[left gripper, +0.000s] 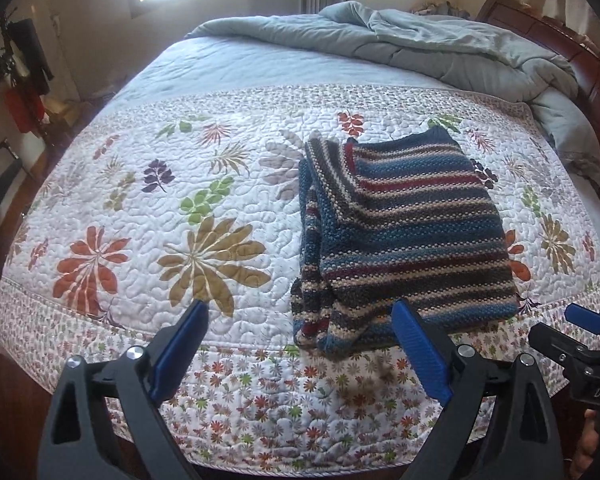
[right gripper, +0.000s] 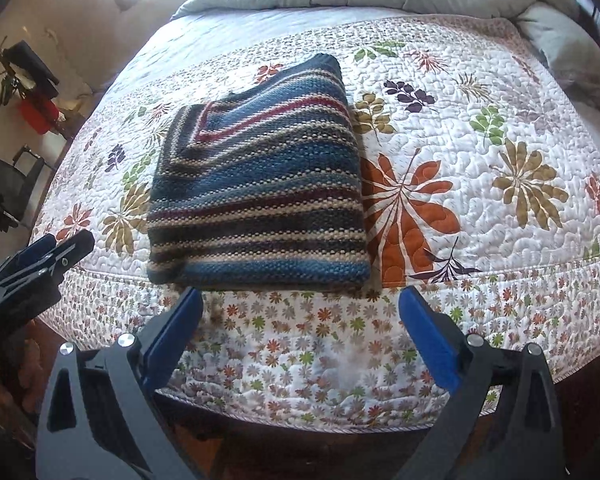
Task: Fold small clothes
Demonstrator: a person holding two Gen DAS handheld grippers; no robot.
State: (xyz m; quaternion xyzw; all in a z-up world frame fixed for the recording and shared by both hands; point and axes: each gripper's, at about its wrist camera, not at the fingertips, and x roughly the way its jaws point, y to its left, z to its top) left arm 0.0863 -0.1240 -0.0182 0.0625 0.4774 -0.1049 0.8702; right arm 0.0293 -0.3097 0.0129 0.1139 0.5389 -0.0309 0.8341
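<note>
**Loads of open bed, only two things in the way**

The folded blue, red and cream striped knitted sweater (right gripper: 260, 196) sits by the near edge of the white floral quilted bedspread (right gripper: 480, 128). Both sides of it are bare quilt. The rumpled grey-blue duvet (left gripper: 440, 44) clogs the far edge.

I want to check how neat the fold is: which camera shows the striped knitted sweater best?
The right wrist view: the folded striped sweater lies central and unobstructed on the floral quilt, all its edges visible. In the left wrist view the sweater sits off to the right, and a blue finger of the open left gripper overlaps its near edge.
</note>
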